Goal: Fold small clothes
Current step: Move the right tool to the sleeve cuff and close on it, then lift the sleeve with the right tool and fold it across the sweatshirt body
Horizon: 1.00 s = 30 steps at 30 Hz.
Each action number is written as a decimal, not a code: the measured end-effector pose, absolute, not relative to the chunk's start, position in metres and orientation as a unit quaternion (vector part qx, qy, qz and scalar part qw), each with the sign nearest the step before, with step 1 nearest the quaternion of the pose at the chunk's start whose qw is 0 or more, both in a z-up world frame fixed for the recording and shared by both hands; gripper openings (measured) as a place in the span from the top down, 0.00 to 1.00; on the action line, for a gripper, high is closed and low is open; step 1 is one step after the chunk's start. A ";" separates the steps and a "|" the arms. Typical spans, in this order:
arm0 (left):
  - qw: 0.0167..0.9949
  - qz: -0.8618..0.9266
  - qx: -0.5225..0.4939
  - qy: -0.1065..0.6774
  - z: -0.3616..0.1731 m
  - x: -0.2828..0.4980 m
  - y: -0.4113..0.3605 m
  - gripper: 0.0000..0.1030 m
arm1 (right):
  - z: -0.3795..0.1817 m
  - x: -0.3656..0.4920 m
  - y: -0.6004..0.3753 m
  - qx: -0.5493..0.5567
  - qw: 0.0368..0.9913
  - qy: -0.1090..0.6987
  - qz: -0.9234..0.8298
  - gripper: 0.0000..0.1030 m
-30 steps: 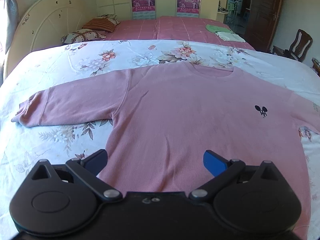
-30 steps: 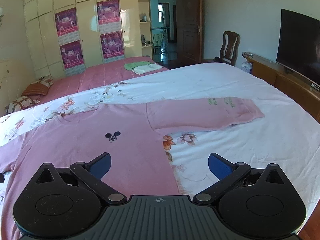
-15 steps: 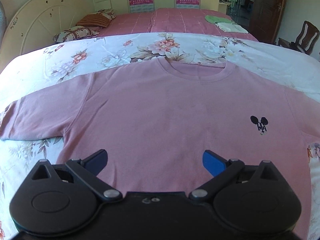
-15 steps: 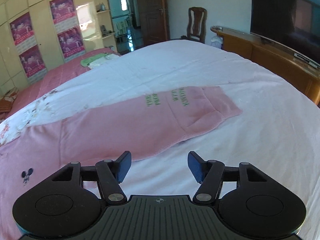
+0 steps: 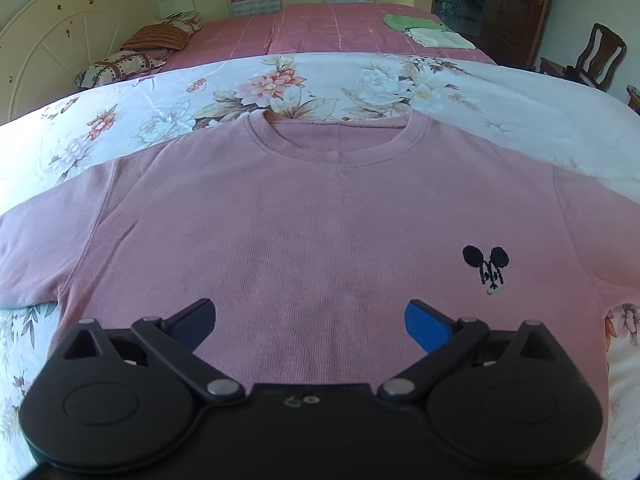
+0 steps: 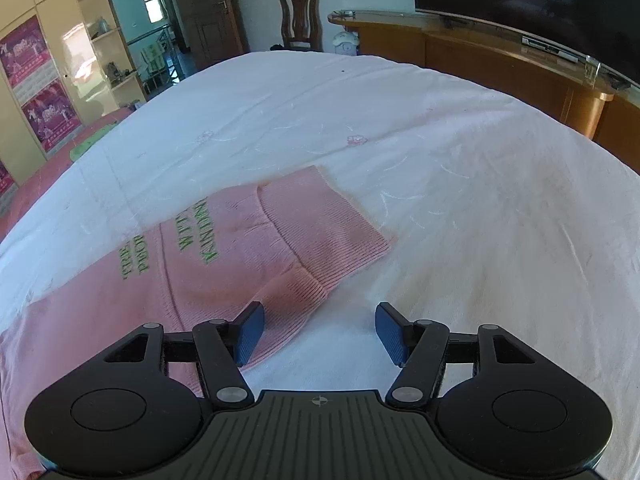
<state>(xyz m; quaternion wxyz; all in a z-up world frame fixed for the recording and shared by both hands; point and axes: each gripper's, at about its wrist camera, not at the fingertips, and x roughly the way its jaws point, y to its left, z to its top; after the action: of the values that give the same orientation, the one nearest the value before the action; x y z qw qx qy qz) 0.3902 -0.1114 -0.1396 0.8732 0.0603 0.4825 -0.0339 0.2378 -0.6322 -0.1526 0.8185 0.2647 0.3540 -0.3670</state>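
A pink sweater (image 5: 312, 224) lies flat, face up, on the bed, collar (image 5: 336, 140) away from me, with a small black mouse emblem (image 5: 486, 266) on the chest. My left gripper (image 5: 310, 322) is open and empty, hovering low over the sweater's middle. In the right wrist view the sweater's right sleeve (image 6: 224, 256) lies stretched out with green lettering and a ribbed cuff (image 6: 328, 232). My right gripper (image 6: 320, 330) is open and empty, just short of the cuff's near corner, its left finger over the sleeve edge.
The bed has a white floral cover (image 5: 320, 88). A second bed with a pink cover (image 5: 328, 28), pillows and folded green and white clothes (image 5: 424, 30) stands behind. A wooden TV cabinet (image 6: 500, 56) and a chair (image 6: 298, 12) stand beyond the bed's right side.
My left gripper moved forward over the sweater toward the collar. My right gripper swung right along the sleeve to the cuff, came lower, and its jaws narrowed somewhat.
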 end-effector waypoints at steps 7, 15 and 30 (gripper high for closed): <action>0.875 -0.062 0.056 0.477 -0.143 0.395 -0.118 0.02 | -0.154 0.239 -0.640 0.278 0.825 0.330 -0.366 0.79; 0.877 -0.063 0.035 0.475 -0.141 0.401 -0.108 0.02 | -0.126 0.259 -0.613 0.236 0.873 0.286 -0.317 0.91; 0.902 -0.025 0.003 0.431 -0.119 0.404 -0.034 0.03 | -0.093 0.373 -0.348 0.126 0.950 0.286 0.008 0.91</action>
<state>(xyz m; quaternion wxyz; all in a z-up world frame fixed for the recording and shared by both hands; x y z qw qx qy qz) 0.4041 -0.0343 -0.1187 0.9018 0.0034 0.4313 -0.0251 0.3734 -0.3480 -0.0928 0.9497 0.1261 0.2864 0.0079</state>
